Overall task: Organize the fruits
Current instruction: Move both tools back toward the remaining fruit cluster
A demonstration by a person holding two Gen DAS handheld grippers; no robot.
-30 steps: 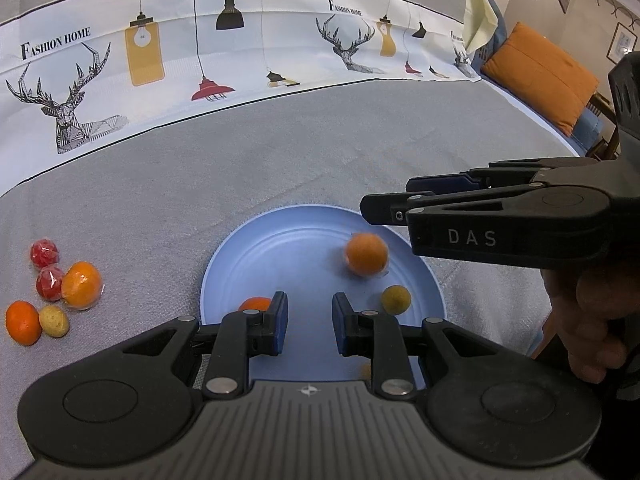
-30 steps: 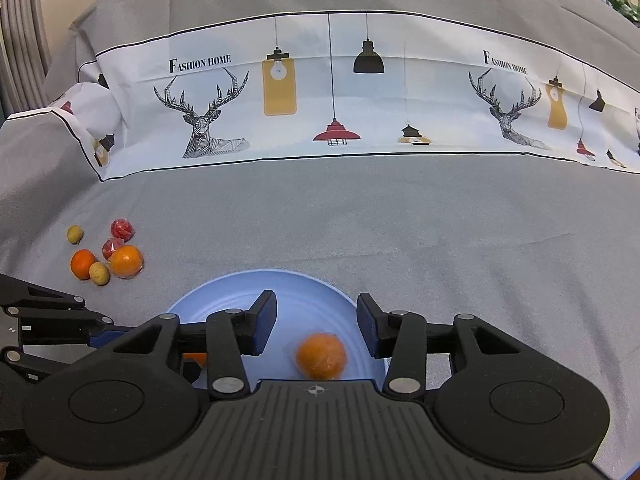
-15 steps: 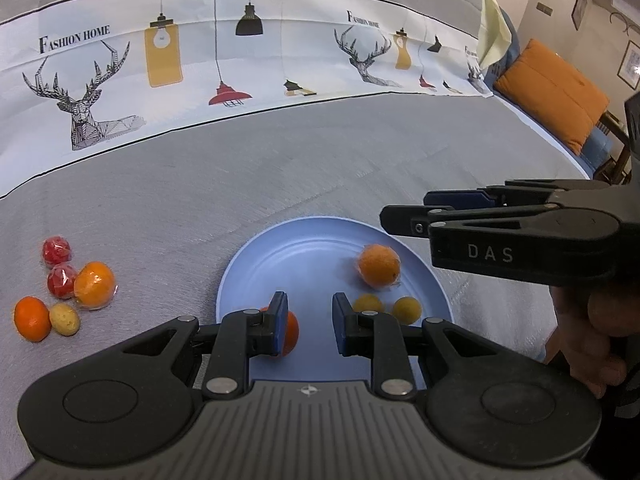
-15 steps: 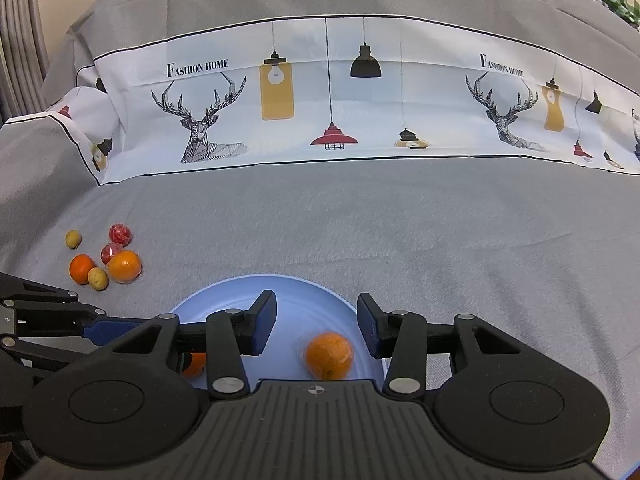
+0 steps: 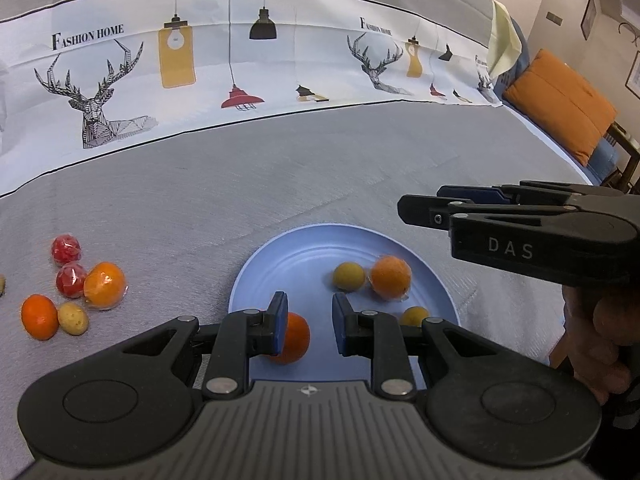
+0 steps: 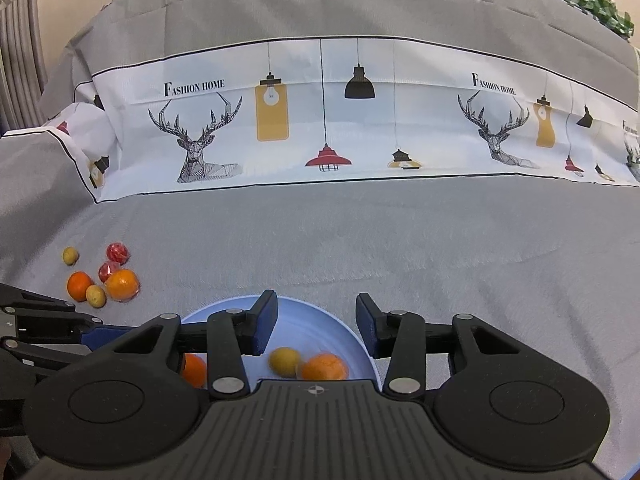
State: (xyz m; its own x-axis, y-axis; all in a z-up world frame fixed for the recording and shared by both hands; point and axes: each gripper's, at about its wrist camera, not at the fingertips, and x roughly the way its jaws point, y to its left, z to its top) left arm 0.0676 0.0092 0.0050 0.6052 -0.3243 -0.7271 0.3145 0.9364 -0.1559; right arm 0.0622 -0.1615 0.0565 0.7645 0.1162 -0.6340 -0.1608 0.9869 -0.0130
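Note:
A blue plate (image 5: 296, 256) (image 6: 320, 320) lies on the grey cloth. In it are a wrapped orange (image 5: 391, 277) (image 6: 324, 366), a yellow fruit (image 5: 349, 276) (image 6: 284, 361), a second yellow fruit (image 5: 414, 315) and a plain orange (image 5: 296, 342) (image 6: 195, 369). My left gripper (image 5: 307, 322) is open and empty above the plate's near edge. My right gripper (image 6: 316, 326) is open and empty above the plate; it shows from the side in the left wrist view (image 5: 424, 204). A cluster of loose fruits lies left of the plate: two red ones (image 5: 66, 249) (image 5: 71, 279), two oranges (image 5: 105, 284) (image 5: 39, 316), a yellow one (image 5: 73, 318).
The grey cloth (image 5: 280, 168) has a white printed band (image 5: 240, 60) along the back. An orange cushion (image 5: 560, 116) sits at the far right. One more small yellow fruit (image 6: 70, 256) lies at the far left of the cluster.
Both grippers have pulled back and up from the plate. The yellow fruit has rolled across the plate and now lies next to the wrapped orange.

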